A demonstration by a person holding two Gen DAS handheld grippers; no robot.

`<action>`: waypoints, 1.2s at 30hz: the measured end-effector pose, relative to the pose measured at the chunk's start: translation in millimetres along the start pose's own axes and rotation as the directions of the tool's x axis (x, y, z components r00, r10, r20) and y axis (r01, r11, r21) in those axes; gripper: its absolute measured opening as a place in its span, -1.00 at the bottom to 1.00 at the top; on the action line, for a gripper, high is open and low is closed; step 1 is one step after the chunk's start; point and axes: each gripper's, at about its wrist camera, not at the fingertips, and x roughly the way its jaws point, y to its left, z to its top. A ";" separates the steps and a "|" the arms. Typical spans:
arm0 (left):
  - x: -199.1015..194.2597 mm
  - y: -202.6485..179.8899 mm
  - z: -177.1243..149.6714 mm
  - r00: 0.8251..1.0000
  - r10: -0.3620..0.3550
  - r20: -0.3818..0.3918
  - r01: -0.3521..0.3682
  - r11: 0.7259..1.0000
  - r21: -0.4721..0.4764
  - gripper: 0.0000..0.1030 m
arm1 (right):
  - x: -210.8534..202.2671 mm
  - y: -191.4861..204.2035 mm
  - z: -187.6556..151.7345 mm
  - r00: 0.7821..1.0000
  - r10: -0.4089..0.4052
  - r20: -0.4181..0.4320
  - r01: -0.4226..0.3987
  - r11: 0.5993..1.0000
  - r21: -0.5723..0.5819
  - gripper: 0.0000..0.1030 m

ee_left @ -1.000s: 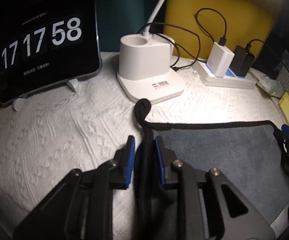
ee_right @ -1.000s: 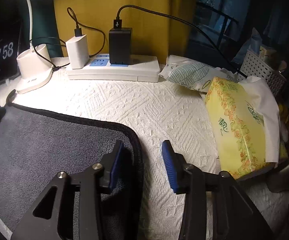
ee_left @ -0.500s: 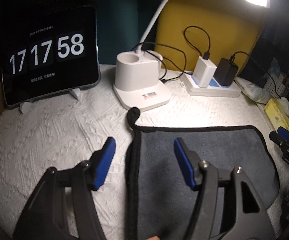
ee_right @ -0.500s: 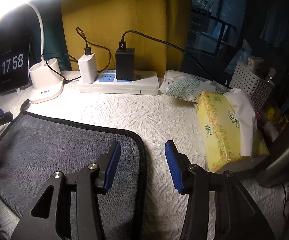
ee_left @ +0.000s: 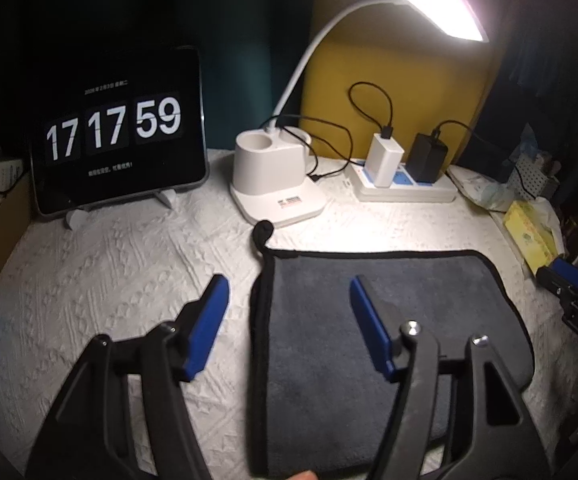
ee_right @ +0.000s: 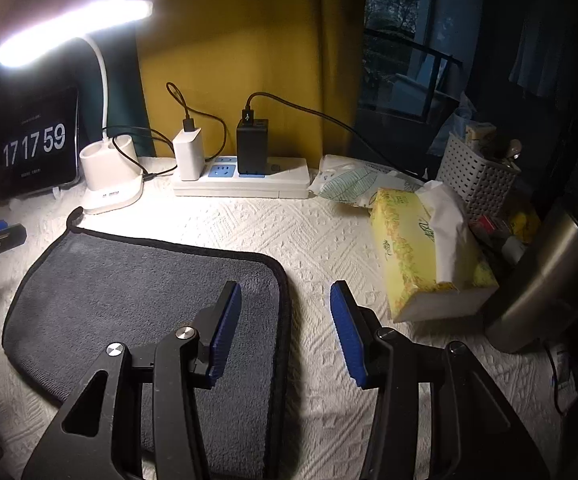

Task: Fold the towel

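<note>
Lying flat near the middle of the table point(ee_right: 249, 224), the grey towel point(ee_right: 137, 280) with black piping spreads over a white textured cover, its hanging loop point(ee_left: 263, 232) curled at the far left corner, just short of the lamp base point(ee_left: 277, 184). The left gripper point(ee_left: 289, 320) hovers above the towel's left edge with jaws spread wide and nothing between them, one finger over bare cover, the other over cloth. The right gripper point(ee_right: 285, 328) straddles the right edge the same way, jaws apart and empty. The cloth looks soft, plush and light, so it should drape and sag when lifted instead of holding shape; the pile may slip a little between smooth pads. The stitched black border looks firmer and thicker, which makes the corners or piped edge the likeliest places to pinch. A tissue box point(ee_right: 421, 252) sits near the right edge of the table, well clear of the towel.
</note>
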 end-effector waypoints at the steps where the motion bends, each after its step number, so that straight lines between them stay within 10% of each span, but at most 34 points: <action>1: -5.1 -0.5 -0.3 1.000 -0.003 0.008 0.003 1.000 0.003 0.29 | -3.4 -0.5 -1.0 1.000 -0.002 0.003 0.002 1.000 0.002 -0.05; 36: -103.2 -14.6 -36.0 0.992 -0.066 0.112 0.065 0.998 0.016 0.54 | -95.0 17.3 -38.5 0.997 0.004 0.074 -0.004 1.000 0.001 -0.05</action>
